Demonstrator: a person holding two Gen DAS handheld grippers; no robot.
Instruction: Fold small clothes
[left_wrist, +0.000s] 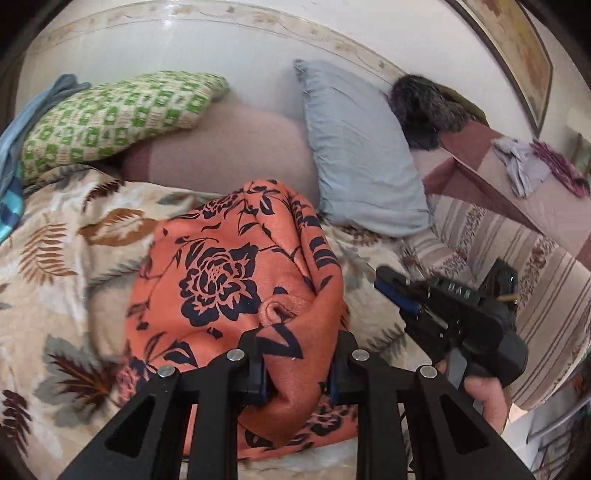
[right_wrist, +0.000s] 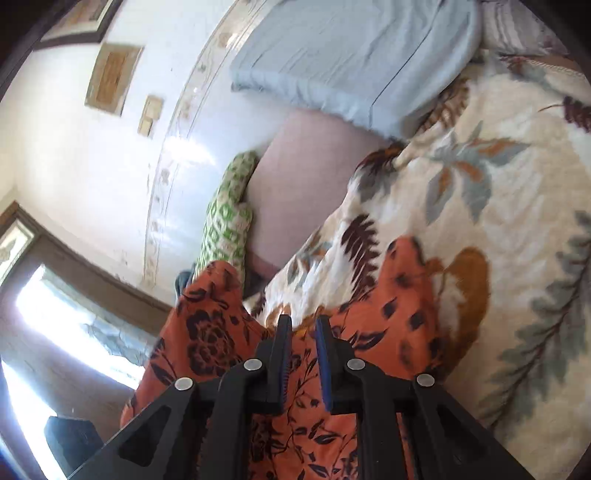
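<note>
A home bedroom is showing here: a cream leaf-patterned blanket (left_wrist: 74, 236) is covering the bed, a pale blue pillow (left_wrist: 362, 147) is leaning against the white wall (right_wrist: 92, 155), where framed pictures (right_wrist: 110, 77) are hanging.

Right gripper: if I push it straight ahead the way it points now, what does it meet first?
Most likely the orange floral cloth, which lies under and just ahead of the right gripper, whose jaws stand slightly apart. Past it comes the leaf-print blanket, then the blue pillow. Depth is hard to judge.
</note>
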